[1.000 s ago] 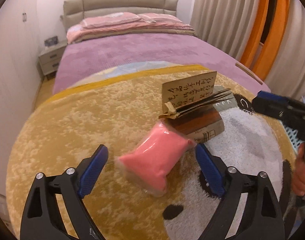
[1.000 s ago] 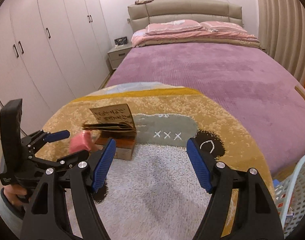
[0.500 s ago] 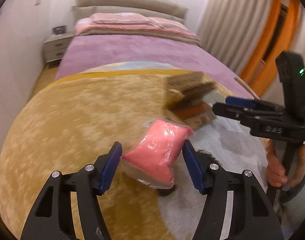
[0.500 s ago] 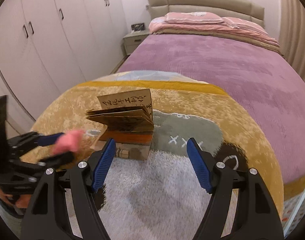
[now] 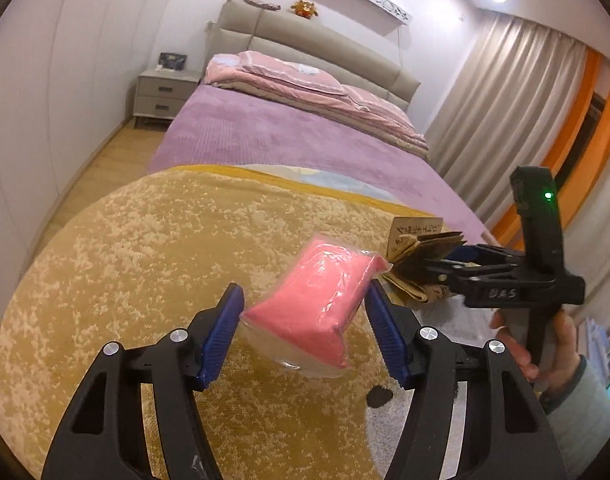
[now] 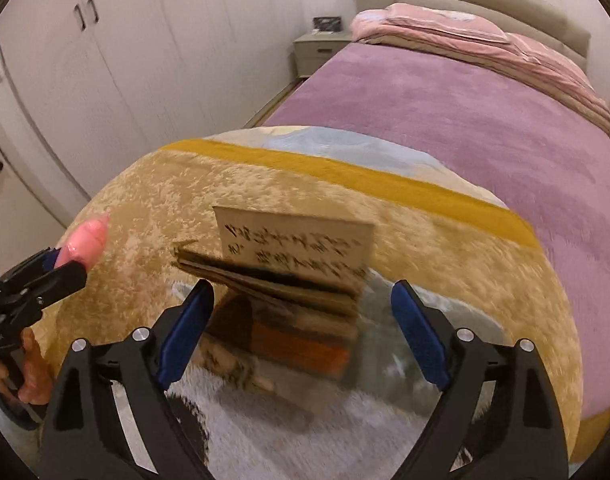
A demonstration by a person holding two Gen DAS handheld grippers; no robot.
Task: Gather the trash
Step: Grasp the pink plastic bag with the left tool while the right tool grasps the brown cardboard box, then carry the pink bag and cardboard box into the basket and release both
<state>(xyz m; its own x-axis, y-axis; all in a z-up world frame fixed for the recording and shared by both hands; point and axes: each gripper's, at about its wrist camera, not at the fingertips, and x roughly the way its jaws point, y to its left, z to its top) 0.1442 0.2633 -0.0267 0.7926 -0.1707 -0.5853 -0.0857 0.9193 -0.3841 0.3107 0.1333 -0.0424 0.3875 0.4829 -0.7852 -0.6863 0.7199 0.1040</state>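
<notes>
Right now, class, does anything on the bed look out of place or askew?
Yes: a brown cardboard box with its flaps splayed open sits on the yellow plush blanket, and a pink plastic-wrapped packet is pinched in the left gripper.

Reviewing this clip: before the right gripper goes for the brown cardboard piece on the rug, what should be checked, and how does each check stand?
1. Left gripper shut on the pink packet: ok, packet lifted off the rug.
2. Right gripper open: ok, its jaws have just been opening, nothing between them.
3. Cardboard piece lined up between the right gripper's jaws: ok.
4. Jaws wide enough for the cardboard: cannot tell, picture blurred.
5. Left gripper out of the right one's path: ok, off to the side.
</notes>
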